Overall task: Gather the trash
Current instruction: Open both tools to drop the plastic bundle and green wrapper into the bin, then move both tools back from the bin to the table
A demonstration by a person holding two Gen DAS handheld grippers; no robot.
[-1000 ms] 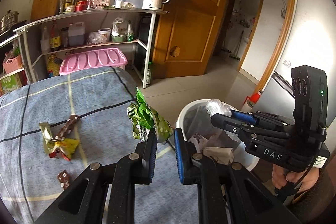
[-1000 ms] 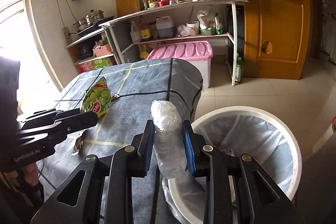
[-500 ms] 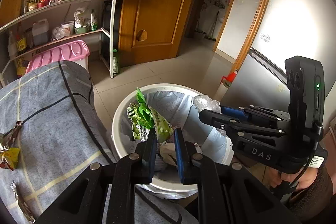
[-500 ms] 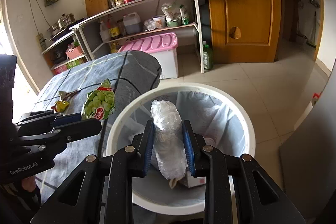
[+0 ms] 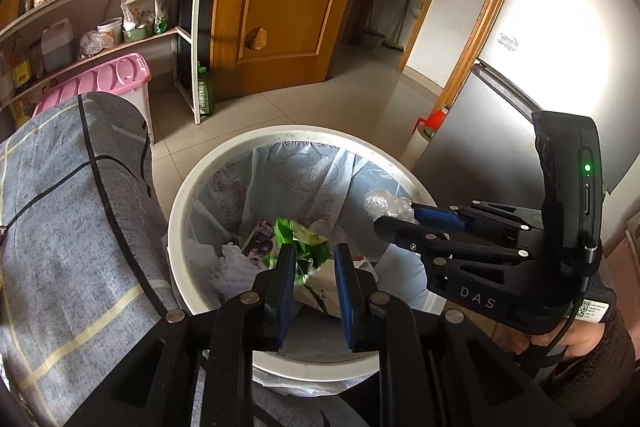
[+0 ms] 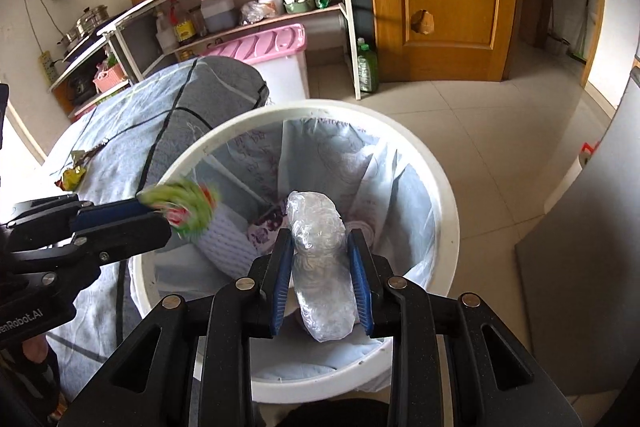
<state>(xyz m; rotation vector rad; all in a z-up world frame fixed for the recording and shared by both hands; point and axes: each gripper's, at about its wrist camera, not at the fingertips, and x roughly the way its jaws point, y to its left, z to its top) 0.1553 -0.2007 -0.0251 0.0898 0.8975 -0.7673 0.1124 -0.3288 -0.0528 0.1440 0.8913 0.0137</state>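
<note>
Left gripper (image 5: 313,281), lower centre of the left wrist view: jaws spread apart above the white trash bin (image 5: 184,187), with the green snack wrapper (image 5: 304,247) loose between the fingertips, blurred. Right gripper (image 6: 322,281), lower centre of the right wrist view: jaws spread, crumpled clear plastic wrap (image 6: 322,259) between the blue pads; whether it is gripped cannot be told. More wrappers (image 6: 74,175) lie on the grey cloth-covered table (image 6: 120,131) at mid-left
</note>
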